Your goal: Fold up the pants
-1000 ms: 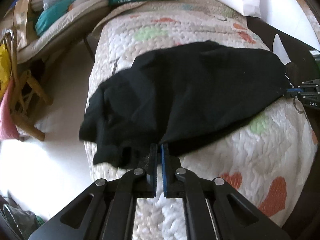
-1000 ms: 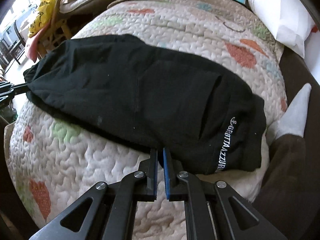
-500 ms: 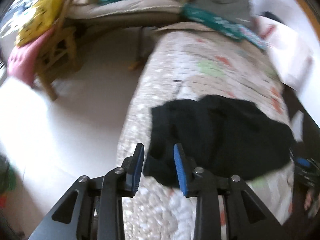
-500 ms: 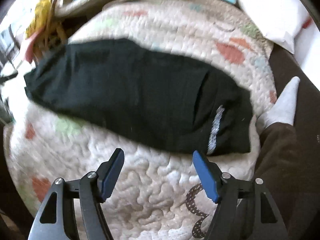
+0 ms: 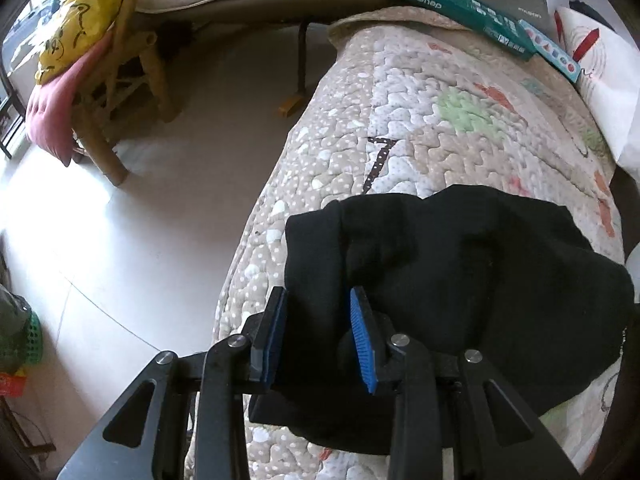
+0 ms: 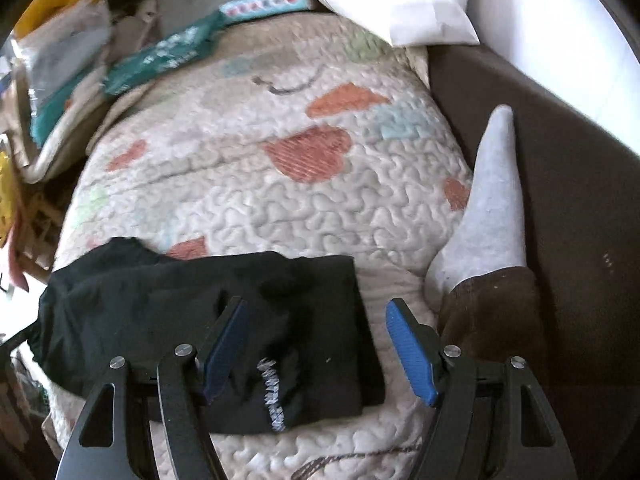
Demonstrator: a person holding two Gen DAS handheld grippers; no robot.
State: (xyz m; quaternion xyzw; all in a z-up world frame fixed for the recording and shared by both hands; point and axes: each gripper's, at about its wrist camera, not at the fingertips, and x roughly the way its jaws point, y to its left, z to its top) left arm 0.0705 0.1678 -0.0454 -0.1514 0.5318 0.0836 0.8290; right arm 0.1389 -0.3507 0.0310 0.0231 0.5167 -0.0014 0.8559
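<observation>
Soft, limp black cotton pants (image 5: pixel 460 280) sag between left claw (image 5: pixel 318 332) and right claw (image 6: pixel 316 344), both released; grip folded edges.

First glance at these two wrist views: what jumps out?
The black pants, bunched into a dark heap on the pale quilt with orange hearts, dominate both views. The left gripper has just been opening, its blue pads astride a fold of the cloth, while the right gripper hangs wide open over the end with the white lettering. A foot in a grey sock rests beside the quilt at the right.
</observation>
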